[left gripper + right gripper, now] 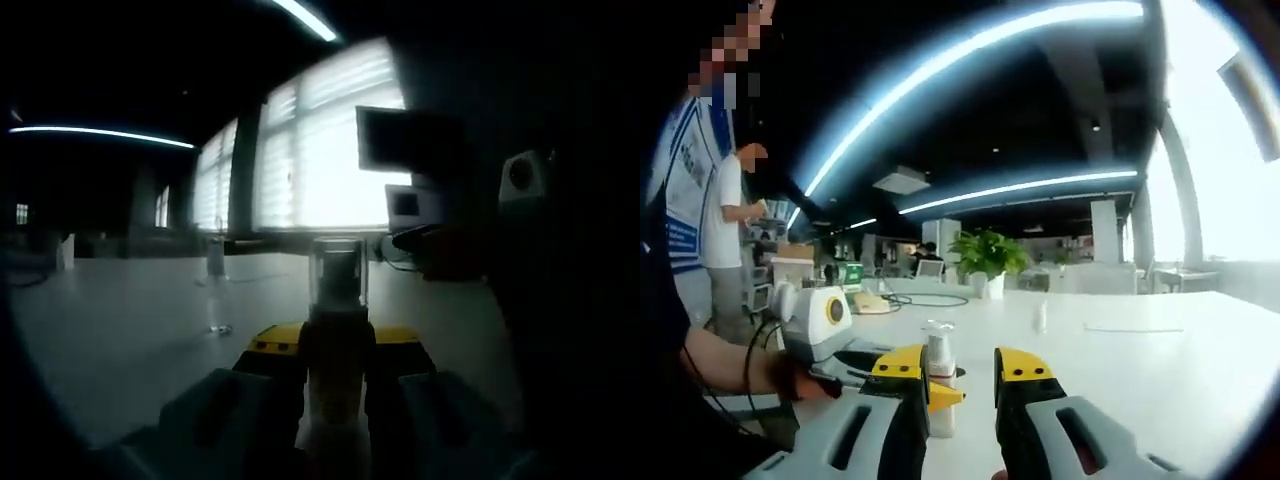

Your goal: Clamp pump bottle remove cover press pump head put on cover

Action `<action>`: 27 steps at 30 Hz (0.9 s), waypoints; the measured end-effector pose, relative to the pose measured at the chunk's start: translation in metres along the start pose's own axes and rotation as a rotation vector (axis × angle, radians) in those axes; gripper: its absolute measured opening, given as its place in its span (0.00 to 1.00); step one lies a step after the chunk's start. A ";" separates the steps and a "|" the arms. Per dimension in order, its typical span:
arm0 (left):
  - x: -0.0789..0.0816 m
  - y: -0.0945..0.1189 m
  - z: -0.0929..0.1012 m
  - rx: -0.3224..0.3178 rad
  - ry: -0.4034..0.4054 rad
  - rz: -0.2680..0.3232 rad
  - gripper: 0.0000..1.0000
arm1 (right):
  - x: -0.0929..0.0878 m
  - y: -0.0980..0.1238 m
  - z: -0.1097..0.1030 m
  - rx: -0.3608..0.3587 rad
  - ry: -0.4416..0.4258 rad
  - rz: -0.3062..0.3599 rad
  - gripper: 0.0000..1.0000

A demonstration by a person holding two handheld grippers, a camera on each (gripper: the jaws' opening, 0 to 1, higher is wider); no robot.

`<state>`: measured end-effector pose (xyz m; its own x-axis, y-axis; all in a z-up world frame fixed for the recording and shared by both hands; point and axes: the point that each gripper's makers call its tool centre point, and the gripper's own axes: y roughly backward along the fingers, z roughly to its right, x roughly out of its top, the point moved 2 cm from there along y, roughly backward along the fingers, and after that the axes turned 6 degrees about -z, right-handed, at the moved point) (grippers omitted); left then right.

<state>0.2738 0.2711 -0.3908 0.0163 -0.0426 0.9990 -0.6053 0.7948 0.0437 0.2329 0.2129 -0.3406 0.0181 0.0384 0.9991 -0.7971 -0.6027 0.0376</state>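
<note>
In the left gripper view a pale pump bottle (335,385) stands upright between the yellow-tipped jaws of my left gripper (337,345), which is shut on its body. A clear cover (338,272) sits on top of the bottle. In the right gripper view the same bottle (940,405) with its clear cover (938,345) shows just left of my right gripper (962,372). A hand brings the left gripper (940,395) in from the left there. My right gripper is open with nothing between its jaws, close beside the bottle.
A white table (1160,370) spreads out ahead. A small bottle (215,255) and a clear bit (220,328) lie on it, with a monitor (400,140) at the right. Further off are a potted plant (985,255), another small bottle (1040,318) and a standing person (725,220).
</note>
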 end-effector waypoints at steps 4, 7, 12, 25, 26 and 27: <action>0.000 0.000 0.000 0.000 0.002 0.000 0.13 | 0.001 -0.010 -0.005 0.018 0.014 -0.017 0.20; 0.000 0.000 0.000 -0.001 0.000 0.001 0.13 | 0.001 -0.017 -0.009 0.026 0.015 -0.030 0.20; -0.001 0.000 -0.001 0.000 0.002 0.001 0.13 | 0.000 -0.022 -0.013 0.032 0.018 -0.044 0.20; -0.001 0.000 -0.003 0.002 0.003 0.001 0.13 | -0.003 -0.036 -0.020 0.014 0.025 -0.056 0.18; -0.001 0.000 -0.003 0.003 0.004 0.000 0.13 | -0.004 -0.037 -0.019 0.005 0.029 -0.059 0.17; -0.001 0.000 -0.003 0.003 0.004 0.000 0.13 | -0.005 -0.038 -0.018 -0.002 0.031 -0.064 0.16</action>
<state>0.2763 0.2730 -0.3918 0.0197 -0.0399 0.9990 -0.6079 0.7928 0.0436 0.2524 0.2500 -0.3476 0.0505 0.1015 0.9936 -0.7961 -0.5965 0.1014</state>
